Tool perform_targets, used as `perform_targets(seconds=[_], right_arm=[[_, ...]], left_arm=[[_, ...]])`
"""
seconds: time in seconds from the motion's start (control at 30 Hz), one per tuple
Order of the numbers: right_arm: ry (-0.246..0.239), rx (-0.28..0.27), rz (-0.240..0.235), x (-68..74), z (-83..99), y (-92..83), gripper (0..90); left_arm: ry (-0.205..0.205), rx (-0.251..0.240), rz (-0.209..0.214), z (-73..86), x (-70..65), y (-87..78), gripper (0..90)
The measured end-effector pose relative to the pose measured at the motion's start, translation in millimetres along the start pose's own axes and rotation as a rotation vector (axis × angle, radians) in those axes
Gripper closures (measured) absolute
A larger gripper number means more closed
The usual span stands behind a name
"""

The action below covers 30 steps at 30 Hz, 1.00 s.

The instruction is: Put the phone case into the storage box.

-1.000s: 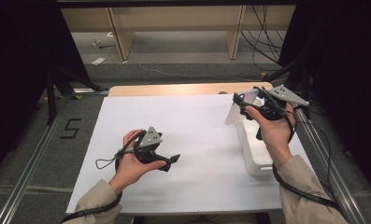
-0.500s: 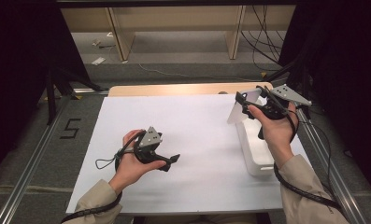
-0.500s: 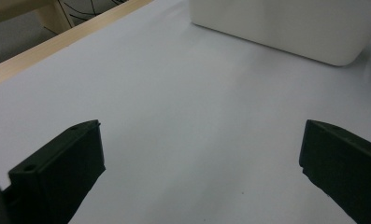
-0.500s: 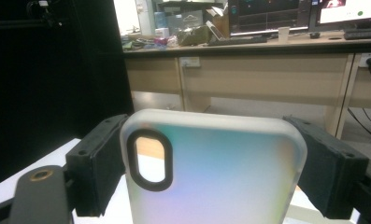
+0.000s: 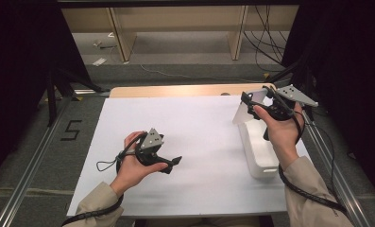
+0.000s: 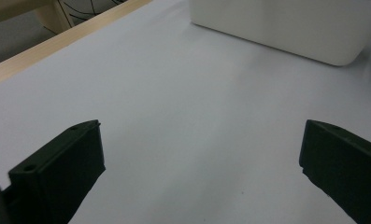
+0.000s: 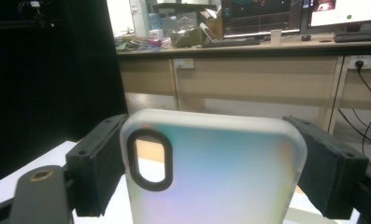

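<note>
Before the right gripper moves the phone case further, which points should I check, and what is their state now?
1. Right gripper clamps the phone case on both side edges: ok.
2. Case lifted above the white bin: ok.
3. Left gripper open, nothing between its jaws: ok.
4. Left gripper resting on the white sheet, apart from the bin: ok.
5. Bin content: cannot tell.

Dark curtains (image 5: 24, 56) flank a wooden table (image 5: 175, 91) under white sheet (image 5: 194, 137); grey carpet floor (image 5: 72, 137) bears a taped "5" (image 5: 71, 130); desks with monitors (image 7: 262, 16) behind
</note>
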State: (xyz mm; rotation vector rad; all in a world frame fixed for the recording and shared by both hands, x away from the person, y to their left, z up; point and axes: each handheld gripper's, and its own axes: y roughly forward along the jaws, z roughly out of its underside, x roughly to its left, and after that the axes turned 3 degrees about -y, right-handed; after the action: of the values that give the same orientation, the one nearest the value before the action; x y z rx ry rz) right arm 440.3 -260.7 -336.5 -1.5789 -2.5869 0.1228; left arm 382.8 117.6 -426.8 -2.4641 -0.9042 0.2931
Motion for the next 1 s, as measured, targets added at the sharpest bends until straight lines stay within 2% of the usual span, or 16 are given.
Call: perform_targets(seconds=[1.0], right_arm=[[-0.006,-0.004,0.057,-12.7,-1.6,-4.3,18.6]], left_arm=[[-0.002,-0.002,-0.001,-0.1,0.4,-0.1,0.0]])
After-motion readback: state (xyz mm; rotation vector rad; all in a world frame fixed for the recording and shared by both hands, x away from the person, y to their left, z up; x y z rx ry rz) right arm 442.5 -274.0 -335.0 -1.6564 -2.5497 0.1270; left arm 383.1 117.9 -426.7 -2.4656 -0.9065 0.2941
